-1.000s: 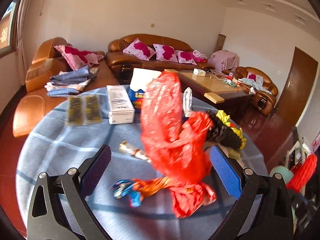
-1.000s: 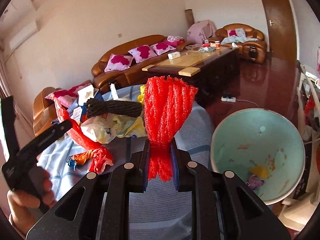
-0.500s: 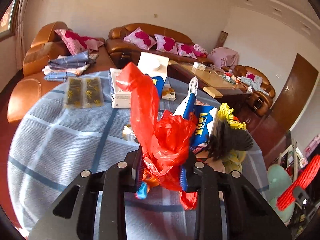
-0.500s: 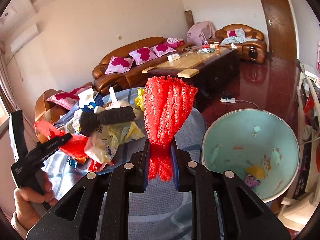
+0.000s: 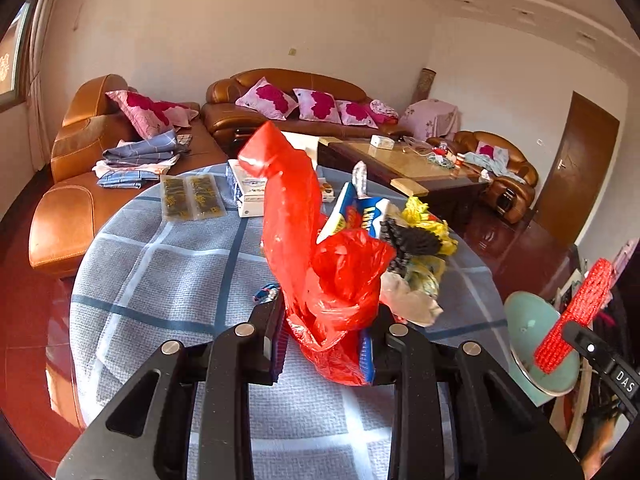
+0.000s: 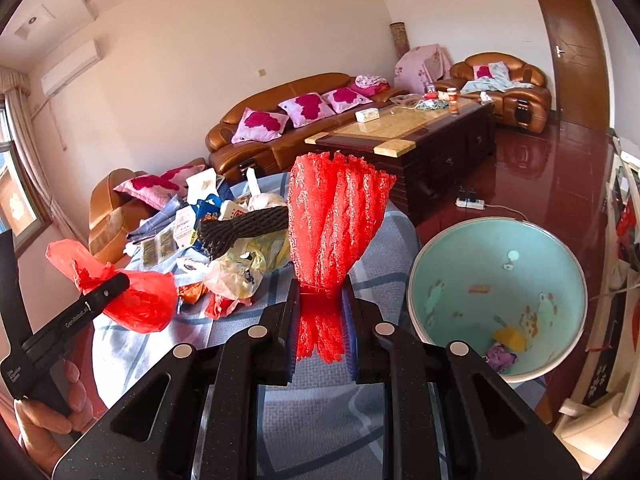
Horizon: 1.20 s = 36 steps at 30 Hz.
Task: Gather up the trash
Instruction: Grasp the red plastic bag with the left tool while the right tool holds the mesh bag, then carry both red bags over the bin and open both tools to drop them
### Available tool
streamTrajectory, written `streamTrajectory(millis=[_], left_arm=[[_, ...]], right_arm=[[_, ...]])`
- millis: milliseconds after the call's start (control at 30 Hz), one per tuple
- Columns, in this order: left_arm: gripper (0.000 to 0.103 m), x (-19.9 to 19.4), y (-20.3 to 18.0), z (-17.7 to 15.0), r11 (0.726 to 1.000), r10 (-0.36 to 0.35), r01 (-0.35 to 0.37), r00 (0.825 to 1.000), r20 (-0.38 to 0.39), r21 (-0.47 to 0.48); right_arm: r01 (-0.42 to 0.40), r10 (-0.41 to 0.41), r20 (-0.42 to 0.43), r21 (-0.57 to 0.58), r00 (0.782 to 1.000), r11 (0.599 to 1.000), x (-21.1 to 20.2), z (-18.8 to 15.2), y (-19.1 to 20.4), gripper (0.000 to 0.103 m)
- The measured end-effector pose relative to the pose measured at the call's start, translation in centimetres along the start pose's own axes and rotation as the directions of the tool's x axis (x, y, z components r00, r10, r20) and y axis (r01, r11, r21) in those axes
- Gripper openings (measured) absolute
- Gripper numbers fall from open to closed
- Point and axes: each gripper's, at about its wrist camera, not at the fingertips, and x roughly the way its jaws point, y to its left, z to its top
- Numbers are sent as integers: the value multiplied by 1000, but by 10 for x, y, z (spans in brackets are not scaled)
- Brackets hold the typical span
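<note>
Two hand-held grippers (image 5: 324, 344) (image 6: 322, 330) clamp red trash (bag (image 5: 320, 264), netting (image 6: 336, 224)).

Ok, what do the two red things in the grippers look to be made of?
Red bag in the left gripper: thin glossy plastic film, crinkled, translucent. Red net in the right gripper: probably soft foam mesh, matte, with open pleated lattice.

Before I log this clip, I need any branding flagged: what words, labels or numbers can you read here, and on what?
"GenRobot.AI" on the left claw, along its black finger.
"DAS" on the right claw, on its black body in the left wrist view.
Blue snack packet: large letters, too creased to read.
White box, small flat packets: print too small and blurred.
</note>
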Motion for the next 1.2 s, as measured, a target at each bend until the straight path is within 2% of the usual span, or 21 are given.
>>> streamTrajectory(millis=[267, 567, 900, 1200], left_arm=[[28, -17, -37, 0, 997, -28, 27, 1000, 11, 77], [28, -22, -85, -7, 983, -98, 98, 995, -8, 156], [28, -19, -134, -9, 960, -139, 138, 990, -14, 242], [29, -10, -169, -8, 942, -193, 194, 981, -30, 273]], right_arm=[[-1, 2, 20, -36, 1000, 999, -21, 0, -6, 19], [41, -42, 63, 20, 997, 999, -39, 7, -35, 19], [98, -103, 76, 71, 992, 993, -49, 8, -69, 19], [156, -167, 83, 131, 982, 979, -55, 12, -103, 19]])
